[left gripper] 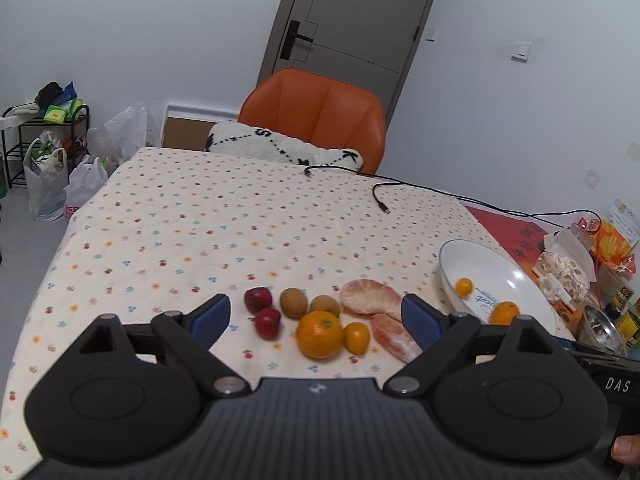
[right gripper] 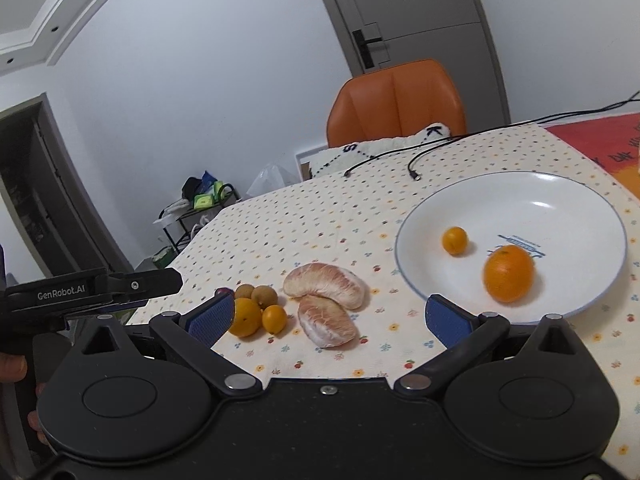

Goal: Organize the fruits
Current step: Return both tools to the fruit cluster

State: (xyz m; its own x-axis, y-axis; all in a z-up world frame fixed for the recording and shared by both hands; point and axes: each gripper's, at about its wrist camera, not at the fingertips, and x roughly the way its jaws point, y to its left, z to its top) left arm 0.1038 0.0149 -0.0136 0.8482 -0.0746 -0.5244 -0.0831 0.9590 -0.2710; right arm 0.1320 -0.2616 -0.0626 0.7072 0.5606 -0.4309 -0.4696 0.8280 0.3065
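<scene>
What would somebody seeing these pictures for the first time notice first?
Probably the cluster of fruit on the dotted tablecloth: two pomelo segments, an orange, kumquats, brown and red fruits. Beside it, to the right, a white plate already holds another orange and a kumquat. Behind the table stands a bright orange chair.

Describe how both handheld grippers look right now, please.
Both the left gripper and right gripper are matte black, with round pivot housings, silver rivets and blue-padded jaws. White lettering reads "GenRobot.AI" on the left gripper's side and "DAS" on the right one's.
</scene>
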